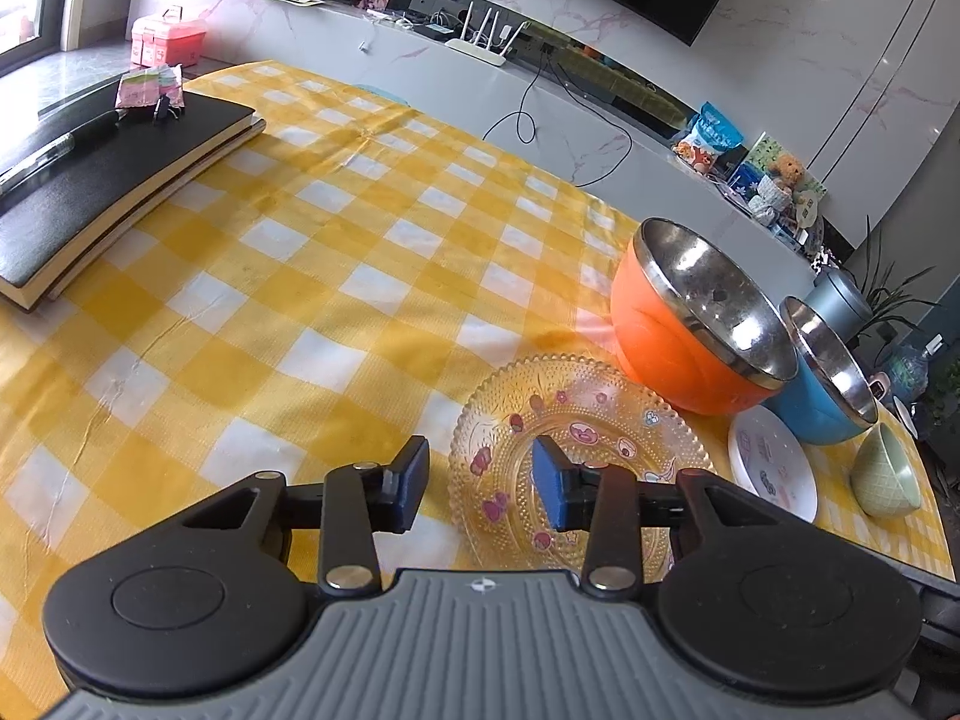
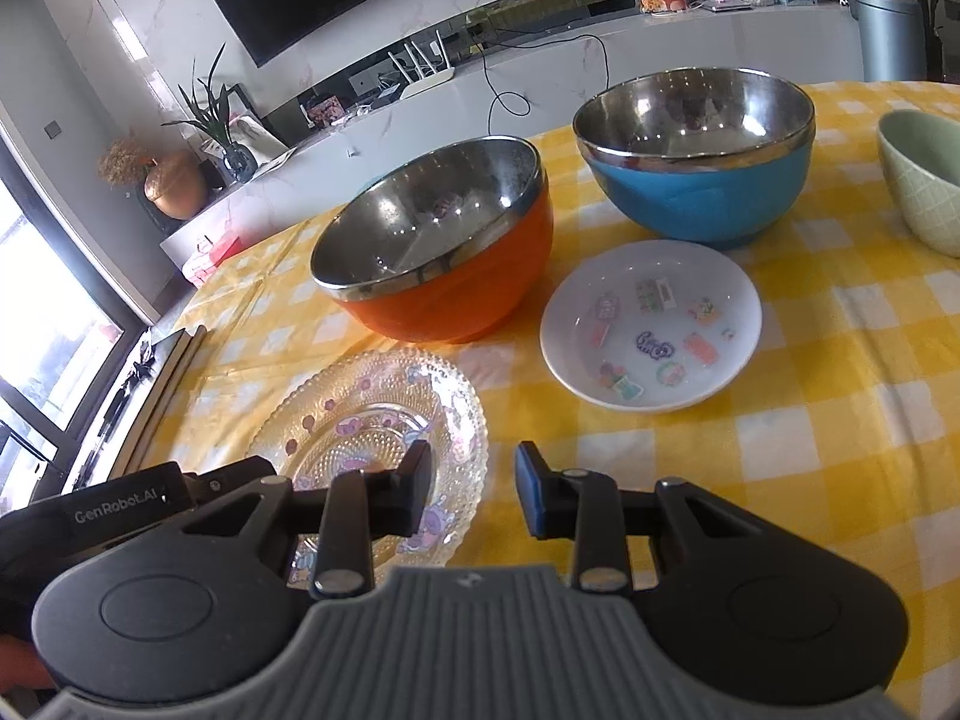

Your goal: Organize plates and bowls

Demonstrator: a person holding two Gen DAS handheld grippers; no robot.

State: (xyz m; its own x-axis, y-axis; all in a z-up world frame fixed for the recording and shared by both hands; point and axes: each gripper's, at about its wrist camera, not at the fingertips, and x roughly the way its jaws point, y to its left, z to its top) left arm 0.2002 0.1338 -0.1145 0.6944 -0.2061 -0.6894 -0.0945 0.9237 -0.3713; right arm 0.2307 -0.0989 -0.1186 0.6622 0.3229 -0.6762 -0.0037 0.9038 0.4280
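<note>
A clear glass plate (image 1: 588, 420) with pink prints lies on the yellow checked cloth; it also shows in the right wrist view (image 2: 372, 408). Behind it stand an orange steel-lined bowl (image 1: 660, 336) (image 2: 468, 294) and a blue steel-lined bowl (image 1: 810, 414) (image 2: 702, 198). A small white plate (image 1: 771, 462) (image 2: 651, 324) with stickers and a pale green bowl (image 1: 885, 480) (image 2: 924, 180) sit to the right. My left gripper (image 1: 480, 483) is open, straddling the glass plate's left rim. My right gripper (image 2: 474, 495) is open and empty over the plate's right rim.
Black notebooks (image 1: 102, 180) with a pen lie at the table's far left. A pink box (image 1: 168, 39) sits beyond them. A TV console with a router (image 1: 480, 36) runs behind the table. The left gripper's body (image 2: 120, 510) shows in the right wrist view.
</note>
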